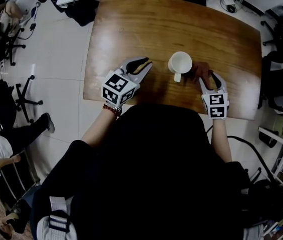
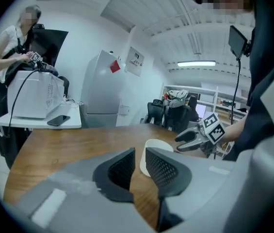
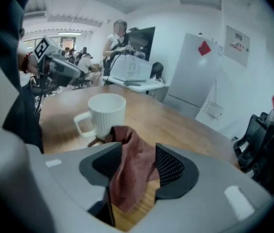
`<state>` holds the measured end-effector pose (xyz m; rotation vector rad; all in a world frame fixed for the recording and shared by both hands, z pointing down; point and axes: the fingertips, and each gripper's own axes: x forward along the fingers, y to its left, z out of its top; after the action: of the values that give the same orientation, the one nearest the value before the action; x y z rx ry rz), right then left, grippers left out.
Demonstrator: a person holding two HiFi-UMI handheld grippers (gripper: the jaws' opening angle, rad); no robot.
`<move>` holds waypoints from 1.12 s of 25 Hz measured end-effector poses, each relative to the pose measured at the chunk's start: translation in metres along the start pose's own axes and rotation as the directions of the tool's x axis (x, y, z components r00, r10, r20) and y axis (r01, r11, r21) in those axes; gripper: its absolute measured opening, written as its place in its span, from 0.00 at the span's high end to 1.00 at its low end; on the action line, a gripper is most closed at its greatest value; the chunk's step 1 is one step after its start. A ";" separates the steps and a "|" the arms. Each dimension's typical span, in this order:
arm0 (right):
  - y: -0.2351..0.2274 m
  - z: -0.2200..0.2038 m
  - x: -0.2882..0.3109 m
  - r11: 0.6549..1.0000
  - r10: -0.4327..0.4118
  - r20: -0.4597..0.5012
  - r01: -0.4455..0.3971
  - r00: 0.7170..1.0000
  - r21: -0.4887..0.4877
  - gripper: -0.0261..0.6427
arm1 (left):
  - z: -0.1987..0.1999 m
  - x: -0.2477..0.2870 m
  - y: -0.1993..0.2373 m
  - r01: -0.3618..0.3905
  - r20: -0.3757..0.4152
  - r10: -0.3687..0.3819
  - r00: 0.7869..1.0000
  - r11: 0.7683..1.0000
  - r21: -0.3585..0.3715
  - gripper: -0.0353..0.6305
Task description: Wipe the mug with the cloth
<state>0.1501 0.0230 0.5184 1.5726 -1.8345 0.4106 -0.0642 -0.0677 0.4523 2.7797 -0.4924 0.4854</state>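
In the head view we see the wooden table (image 1: 131, 24) with the white mug (image 1: 180, 63) standing upright near its front edge, the handle turned toward the person. The left gripper (image 1: 145, 64) is near the mug on one side, and the right gripper (image 1: 209, 79) is near the handle on the other side. In this view there is only a small dark red patch at the right jaws. The right gripper view shows what it is: the cloth (image 3: 132, 174), which hangs loosely between the jaws. These jaws stand wide apart and do not press it; the cloth leans mostly on one pad. Its upper end reaches toward the foot of the mug, just beyond the fingertips, but we cannot tell if it touches the mug. The left gripper view shows its jaws with only a narrow gap and nothing between them. The mug stands a little beyond them, not touching.
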 end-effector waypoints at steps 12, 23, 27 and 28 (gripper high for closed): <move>0.014 0.172 -0.101 0.989 -0.066 0.562 -0.023 0.824 0.149 0.65 | 0.134 -0.041 -0.017 -0.029 0.335 -0.029 0.942 0.985 0.168 0.75; 0.009 0.173 -0.115 0.994 -0.084 0.563 0.027 0.822 0.108 0.67 | 0.125 -0.051 -0.020 -0.038 0.342 -0.003 0.940 0.993 0.114 0.74; 0.008 0.169 -0.114 0.990 -0.100 0.551 0.026 0.829 0.142 0.68 | 0.125 -0.050 -0.023 -0.038 0.341 -0.006 0.940 0.992 0.121 0.74; 0.010 0.171 -0.113 0.990 -0.098 0.554 0.024 0.827 0.139 0.68 | 0.126 -0.051 -0.023 -0.037 0.341 -0.009 0.940 0.991 0.128 0.74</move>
<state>0.0965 0.0015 0.3217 1.9867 -2.2125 0.0210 -0.0660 -0.0731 0.3145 3.0050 -0.5728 0.0330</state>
